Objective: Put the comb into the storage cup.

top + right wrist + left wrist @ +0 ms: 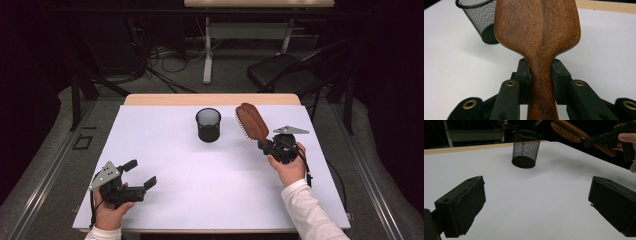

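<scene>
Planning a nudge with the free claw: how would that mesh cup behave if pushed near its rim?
The cup is probably light: its walls are open wire mesh. It stands upright, taller than wide, so a push near the rim may tip it; once down it could roll. Low down, it would likely slide on the smooth white table.

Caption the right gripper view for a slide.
Right gripper's fingers clamped on the handle of a wooden hairbrush, black mesh cup behind.
</scene>
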A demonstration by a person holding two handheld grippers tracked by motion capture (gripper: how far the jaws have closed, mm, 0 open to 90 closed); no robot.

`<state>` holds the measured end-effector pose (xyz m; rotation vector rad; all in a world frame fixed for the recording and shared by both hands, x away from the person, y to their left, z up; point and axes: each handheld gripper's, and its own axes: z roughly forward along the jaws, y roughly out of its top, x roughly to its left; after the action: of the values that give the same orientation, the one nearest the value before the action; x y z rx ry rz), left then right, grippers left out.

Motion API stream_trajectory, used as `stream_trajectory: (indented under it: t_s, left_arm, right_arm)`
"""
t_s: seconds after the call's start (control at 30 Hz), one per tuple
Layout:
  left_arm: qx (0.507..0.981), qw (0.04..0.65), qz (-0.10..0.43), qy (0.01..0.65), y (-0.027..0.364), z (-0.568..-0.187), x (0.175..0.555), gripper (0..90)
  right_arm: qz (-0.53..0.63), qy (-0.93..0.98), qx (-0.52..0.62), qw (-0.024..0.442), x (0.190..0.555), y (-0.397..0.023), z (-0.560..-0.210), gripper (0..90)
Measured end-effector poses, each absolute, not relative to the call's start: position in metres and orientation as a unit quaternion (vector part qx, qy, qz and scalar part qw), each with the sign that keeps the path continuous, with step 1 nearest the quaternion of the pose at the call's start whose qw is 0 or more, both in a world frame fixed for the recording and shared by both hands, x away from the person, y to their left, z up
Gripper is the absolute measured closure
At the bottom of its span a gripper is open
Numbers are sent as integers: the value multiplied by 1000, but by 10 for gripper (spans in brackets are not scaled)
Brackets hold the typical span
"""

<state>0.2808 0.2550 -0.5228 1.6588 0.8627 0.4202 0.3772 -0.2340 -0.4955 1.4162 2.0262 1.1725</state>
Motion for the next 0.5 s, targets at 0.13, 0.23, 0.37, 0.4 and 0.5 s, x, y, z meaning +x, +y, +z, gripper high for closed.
stream_trajectory:
  t_s: [0.13,0.23,0.37,0.4,0.5]
  left_arm:
    - [708,575,179,368,255,-523,281,11]
    - [709,575,179,368,255,-523,281,11]
    - [709,574,180,368,255,-523,281,12]
    - [709,574,180,368,255,-523,281,12]
    - [709,574,180,368,255,-523,281,12]
  right_arm:
    - [437,715,508,199,373,-234,-490,714]
    - [447,712,504,200,370,-233,-486,714]
    - [454,711,498,200,367,-231,-482,714]
    - [456,711,497,200,366,-230,-481,714]
    - [460,712,492,199,364,-226,-479,714]
